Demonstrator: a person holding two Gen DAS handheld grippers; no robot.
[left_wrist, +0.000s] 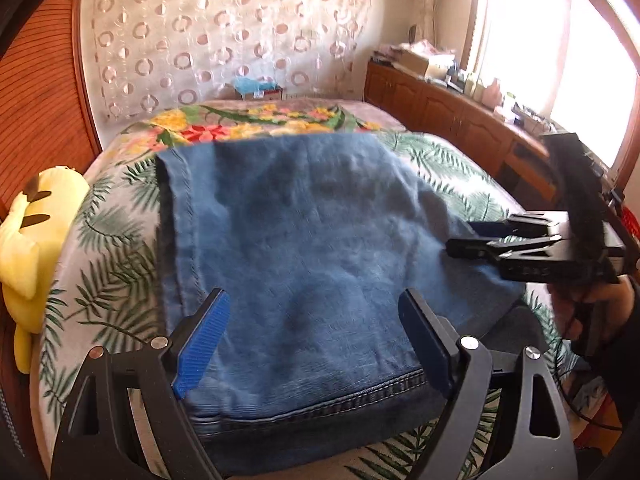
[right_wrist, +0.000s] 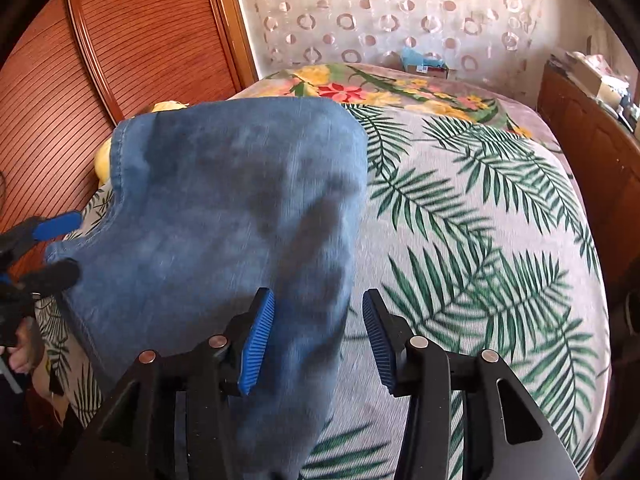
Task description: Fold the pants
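Palm-print bedding covers the bed [right_wrist: 500,208], ringed curtain [left_wrist: 224,36] behind. Folded jeans [left_wrist: 304,240] lie across its near edge. Left gripper [left_wrist: 316,340] and right gripper [right_wrist: 320,340] both gape, grasping nothing.

My left claw [left_wrist: 314,344] points down at a slant, jaws spread wide, nothing pinched. My right claw [right_wrist: 318,340] sits about half open, pads [right_wrist: 256,344] off the cloth, also angled down. A hand [left_wrist: 592,308] grips the right claw's handle.

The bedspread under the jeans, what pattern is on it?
Green palm fronds on a pale ground; the bedspread shows best in the right wrist view.
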